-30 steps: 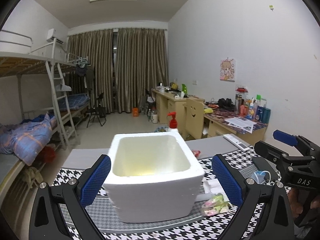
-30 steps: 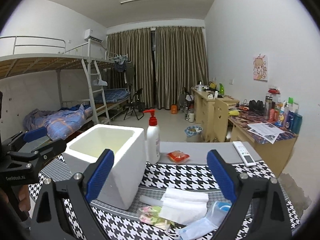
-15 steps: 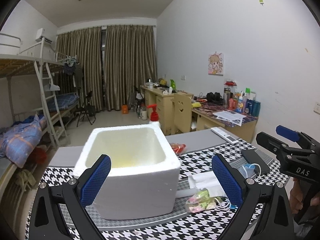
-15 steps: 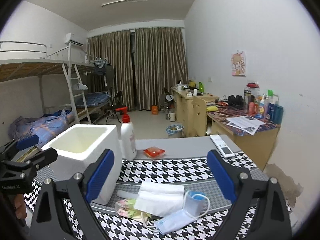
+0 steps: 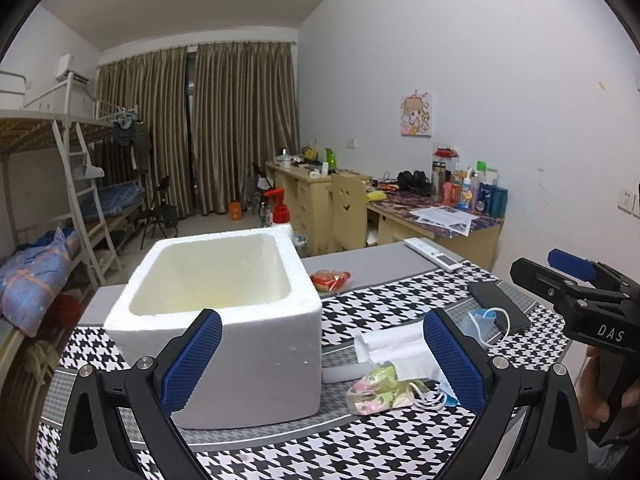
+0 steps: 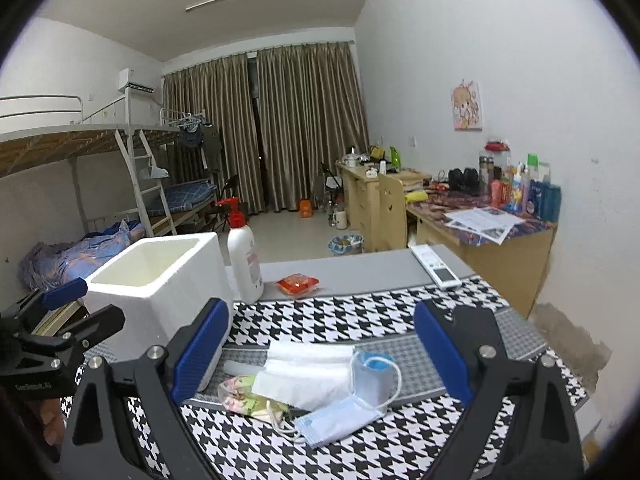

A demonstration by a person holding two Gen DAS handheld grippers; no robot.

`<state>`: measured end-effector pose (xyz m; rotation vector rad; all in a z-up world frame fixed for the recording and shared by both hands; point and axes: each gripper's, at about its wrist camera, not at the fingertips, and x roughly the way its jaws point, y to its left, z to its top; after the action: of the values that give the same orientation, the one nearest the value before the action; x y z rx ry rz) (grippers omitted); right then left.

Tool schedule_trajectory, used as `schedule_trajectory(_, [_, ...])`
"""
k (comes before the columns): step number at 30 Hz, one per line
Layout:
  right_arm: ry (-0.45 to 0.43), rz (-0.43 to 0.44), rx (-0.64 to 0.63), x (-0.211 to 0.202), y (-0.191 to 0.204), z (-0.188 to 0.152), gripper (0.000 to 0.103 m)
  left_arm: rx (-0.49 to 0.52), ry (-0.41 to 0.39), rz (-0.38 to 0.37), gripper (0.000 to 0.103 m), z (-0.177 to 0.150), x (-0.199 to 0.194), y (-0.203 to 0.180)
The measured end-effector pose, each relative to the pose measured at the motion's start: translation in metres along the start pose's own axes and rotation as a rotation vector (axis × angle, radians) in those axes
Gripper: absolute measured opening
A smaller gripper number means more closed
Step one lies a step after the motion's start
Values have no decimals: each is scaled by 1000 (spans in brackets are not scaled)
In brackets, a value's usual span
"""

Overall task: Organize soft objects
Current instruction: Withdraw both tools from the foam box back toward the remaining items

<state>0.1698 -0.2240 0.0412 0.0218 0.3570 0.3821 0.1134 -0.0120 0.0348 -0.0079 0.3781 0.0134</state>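
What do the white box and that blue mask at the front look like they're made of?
White box: looks like expanded foam, matte and finely pebbled, with thick walls and rounded edges; probably light and easy to dent.
Blue mask: looks like thin non-woven fabric, soft and pleated, lying limp on the table with white elastic loops.

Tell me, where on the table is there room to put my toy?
The grey strip between the red snack packet and the remote is bare. Beside the foam box it is crowded with masks and tissues.
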Motion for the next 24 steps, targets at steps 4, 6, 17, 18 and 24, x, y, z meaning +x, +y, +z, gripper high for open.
schedule_trajectory(4, [9,-28,-23,-1,0,-2,96,5,9,-9,101,-7,5,-6])
schedule_trajectory(6, [12,-35,-24,-2,-2,-5,96,5,17,-18,101,-10,7,-8])
schedule_trajectory(17, [63,-55,-31,4,-9,-20,96,24,55,-44,101,-22,20,-21])
schedule_trajectory(18, [68,-60,-28,5,-11,-22,96,24,60,-46,101,-23,22,-22])
schedule_trajectory(24, [93,-72,-18,9,-19,-27,96,30,95,-65,101,-34,30,-27])
